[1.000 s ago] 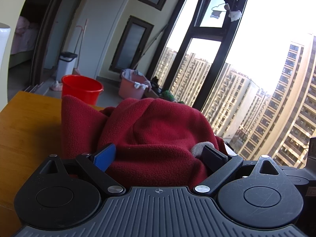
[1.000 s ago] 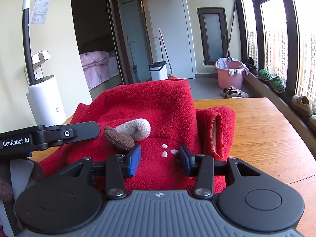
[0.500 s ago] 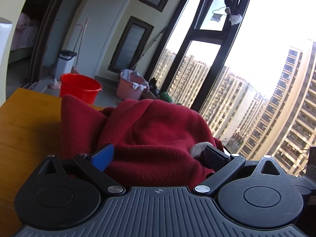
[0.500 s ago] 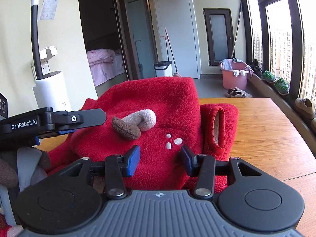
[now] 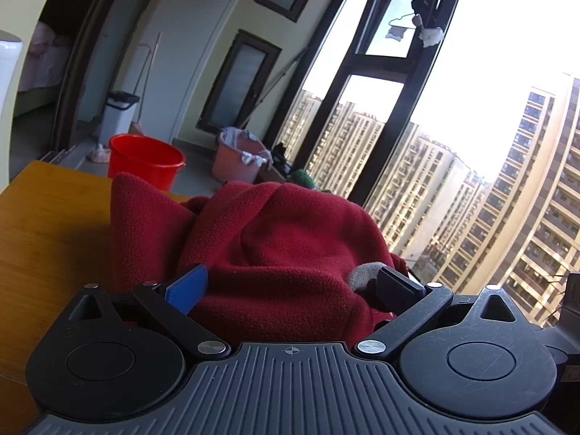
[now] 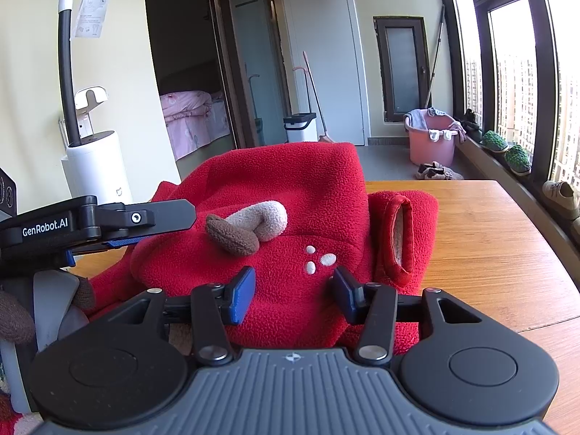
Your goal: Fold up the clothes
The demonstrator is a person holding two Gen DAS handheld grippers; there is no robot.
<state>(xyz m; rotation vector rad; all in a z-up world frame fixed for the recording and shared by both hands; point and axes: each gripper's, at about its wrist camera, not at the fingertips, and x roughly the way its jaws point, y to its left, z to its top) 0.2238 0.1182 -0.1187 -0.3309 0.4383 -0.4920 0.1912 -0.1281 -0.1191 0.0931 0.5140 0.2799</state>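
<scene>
Broadly, the wooden tabletop (image 6: 482,239) lies bare on the window side up to its far edge. Bunched on it is the red fleece garment (image 6: 290,195). Both the left gripper (image 5: 290,286) and right gripper (image 6: 291,291) have fingers apart over fleece, not pressing it.

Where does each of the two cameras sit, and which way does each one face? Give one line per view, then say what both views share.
Left wrist view: sits on the left claw, facing over the red fleece garment toward the window; its own two fingers show.
Right wrist view: sits on the right claw, facing over the wooden table toward the bedroom doorway; its own fingers show, and the left claw juts in from the left edge.
Shared: the garment, the table, the pink tub.
</scene>
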